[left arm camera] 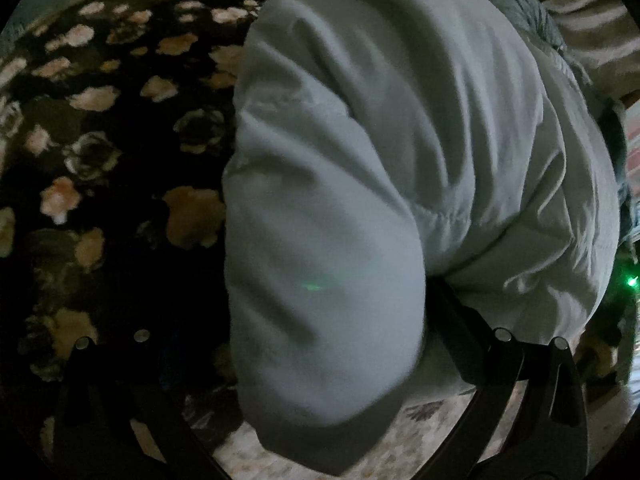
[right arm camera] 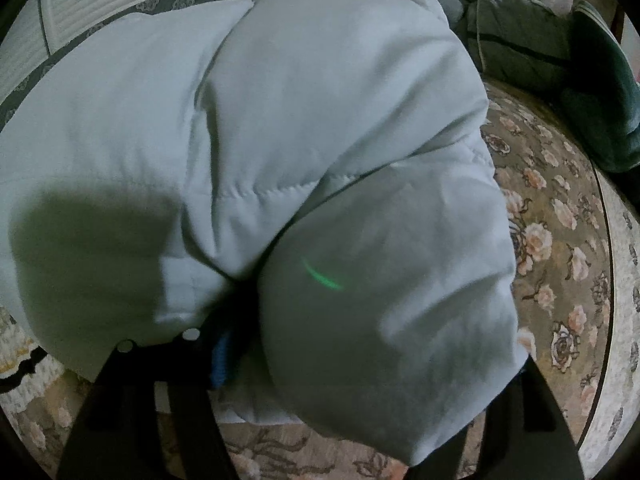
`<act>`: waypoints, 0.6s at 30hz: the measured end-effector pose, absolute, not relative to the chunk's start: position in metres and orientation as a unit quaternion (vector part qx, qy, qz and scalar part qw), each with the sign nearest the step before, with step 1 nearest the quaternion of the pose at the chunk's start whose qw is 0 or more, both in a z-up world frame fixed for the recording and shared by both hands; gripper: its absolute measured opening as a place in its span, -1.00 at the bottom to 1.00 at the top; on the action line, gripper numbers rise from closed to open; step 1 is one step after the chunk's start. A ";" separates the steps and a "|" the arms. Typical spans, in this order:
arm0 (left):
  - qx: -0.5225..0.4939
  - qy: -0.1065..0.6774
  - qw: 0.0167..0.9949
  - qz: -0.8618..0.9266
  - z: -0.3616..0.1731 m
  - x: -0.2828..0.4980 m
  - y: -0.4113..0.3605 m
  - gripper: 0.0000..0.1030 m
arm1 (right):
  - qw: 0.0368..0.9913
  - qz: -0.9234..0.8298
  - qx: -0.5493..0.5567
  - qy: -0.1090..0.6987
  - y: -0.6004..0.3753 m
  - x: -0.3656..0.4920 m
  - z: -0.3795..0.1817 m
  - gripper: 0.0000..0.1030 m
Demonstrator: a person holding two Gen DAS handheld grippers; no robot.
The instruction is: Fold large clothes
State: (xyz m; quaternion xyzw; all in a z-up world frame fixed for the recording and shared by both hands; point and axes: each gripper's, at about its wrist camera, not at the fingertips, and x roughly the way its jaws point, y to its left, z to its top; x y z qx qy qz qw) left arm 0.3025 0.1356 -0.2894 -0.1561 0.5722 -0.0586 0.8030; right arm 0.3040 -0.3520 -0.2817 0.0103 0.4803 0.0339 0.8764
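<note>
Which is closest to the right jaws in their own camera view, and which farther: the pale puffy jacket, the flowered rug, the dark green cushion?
1. Pale puffy jacket: bulging between the fingers of the right gripper, nearest.
2. Flowered rug: beneath and to the right.
3. Dark green cushion: top right, beyond the jacket, farthest.

The big thing was a pale blue-grey puffer jacket [left arm camera: 400, 140], quilted with stitched seams and pretty thick. It was bunched up in a fat, rounded mound on the flowery carpet, not flat at all. One padded part bulged out toward the front like a fold or sleeve, with a dark seam line [right arm camera: 320, 200] curving across where it met the rest.
</note>
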 end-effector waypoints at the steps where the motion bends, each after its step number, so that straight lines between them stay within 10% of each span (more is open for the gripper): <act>1: -0.156 0.570 0.805 -0.061 -0.290 0.304 0.135 0.94 | 0.877 0.034 0.013 0.478 -0.352 0.303 -0.282 0.32; 4: -0.145 0.562 0.812 -0.062 -0.290 0.305 0.131 0.94 | 0.880 0.034 0.018 0.474 -0.354 0.301 -0.284 0.32; 7: -0.141 0.547 0.821 -0.086 -0.282 0.304 0.120 0.43 | 0.881 0.035 0.018 0.472 -0.356 0.301 -0.284 0.32; 18: -0.110 0.539 0.831 -0.081 -0.278 0.300 0.109 0.39 | 0.885 0.036 0.025 0.463 -0.360 0.295 -0.290 0.32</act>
